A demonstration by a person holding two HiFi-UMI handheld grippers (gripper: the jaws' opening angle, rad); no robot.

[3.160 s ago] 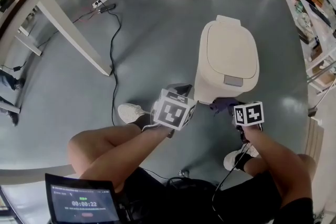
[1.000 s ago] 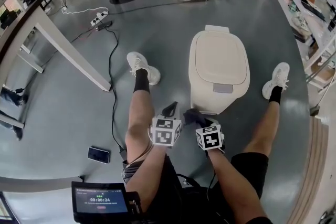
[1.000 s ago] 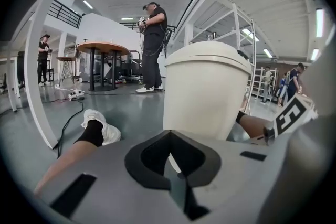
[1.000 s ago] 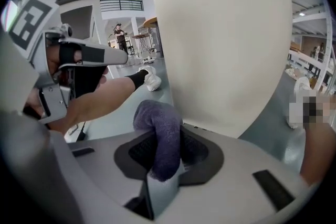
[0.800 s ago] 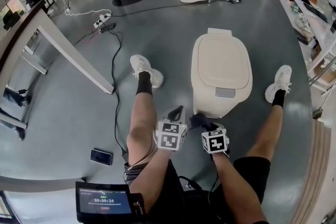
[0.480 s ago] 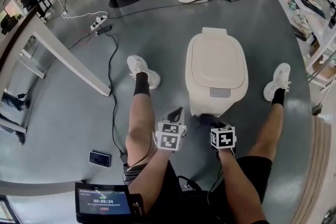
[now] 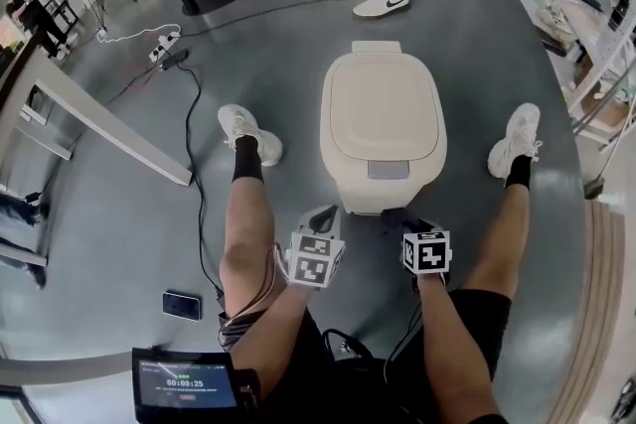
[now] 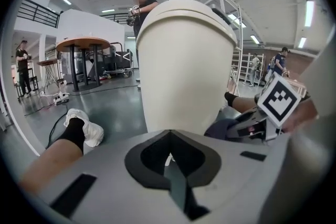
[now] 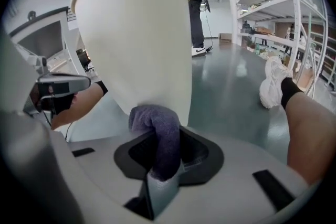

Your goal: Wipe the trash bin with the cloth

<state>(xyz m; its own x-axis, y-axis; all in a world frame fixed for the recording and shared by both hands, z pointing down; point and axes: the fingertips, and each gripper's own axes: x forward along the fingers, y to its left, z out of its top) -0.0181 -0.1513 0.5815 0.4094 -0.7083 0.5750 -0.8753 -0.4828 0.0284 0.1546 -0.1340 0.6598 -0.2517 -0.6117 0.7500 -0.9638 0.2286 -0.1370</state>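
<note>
Right gripper view: right gripper (image 9: pixel 163 165) clamped on cloth (image 9: pixel 157 128); trash bin (image 9: pixel 136 34) upright dead ahead, cloth at its lower front wall. Left gripper (image 8: pixel 169 160) jaws together, empty.

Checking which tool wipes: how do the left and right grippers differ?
The right gripper is clamped on the purple cloth; the left gripper is shut, empty. The right gripper's cloth seems pressed against the trash bin; the left gripper just points at it. Both sit low at its front.
</note>
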